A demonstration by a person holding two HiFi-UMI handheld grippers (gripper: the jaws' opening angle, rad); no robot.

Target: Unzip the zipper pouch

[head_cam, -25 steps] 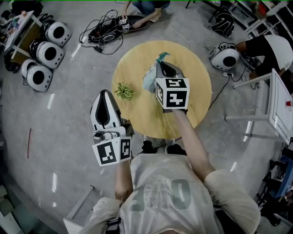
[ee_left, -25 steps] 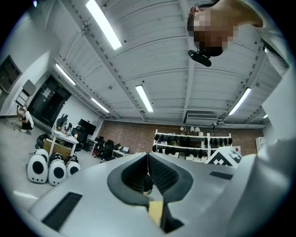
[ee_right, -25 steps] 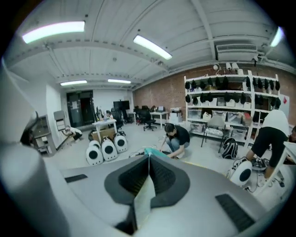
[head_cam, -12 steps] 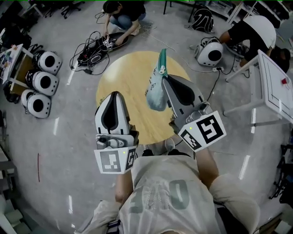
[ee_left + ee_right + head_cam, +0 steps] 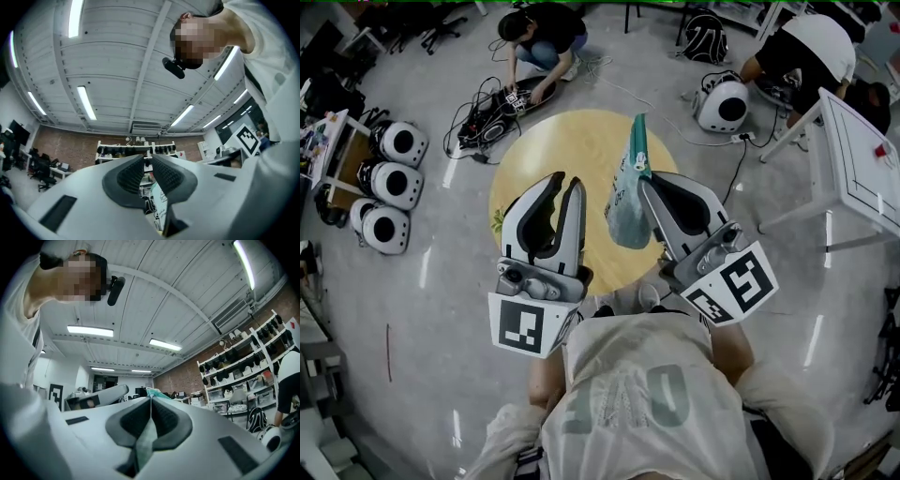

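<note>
The zipper pouch (image 5: pixel 627 204) is pale teal with print and hangs in the air above the round wooden table (image 5: pixel 553 150). My right gripper (image 5: pixel 643 180) is shut on its upper edge. In the right gripper view, teal fabric (image 5: pixel 143 446) is pinched between the pads of that gripper (image 5: pixel 150 399). My left gripper (image 5: pixel 568 181) is raised just left of the pouch, with its jaws a little apart and nothing between them. In the left gripper view, the printed pouch (image 5: pixel 160 206) shows through the narrow gap of that gripper (image 5: pixel 149 161).
A small green plant (image 5: pixel 499 222) peeks out at the table's left rim, behind my left gripper. Three white round devices (image 5: pixel 394 183) sit on the floor at left and another (image 5: pixel 722 103) at upper right. A person crouches over cables (image 5: pixel 502 103) beyond the table. A white table (image 5: pixel 862 169) stands at right.
The right gripper has lifted the pouch off the table and brought it up toward me. The left gripper has risen beside it and its jaws have parted.
</note>
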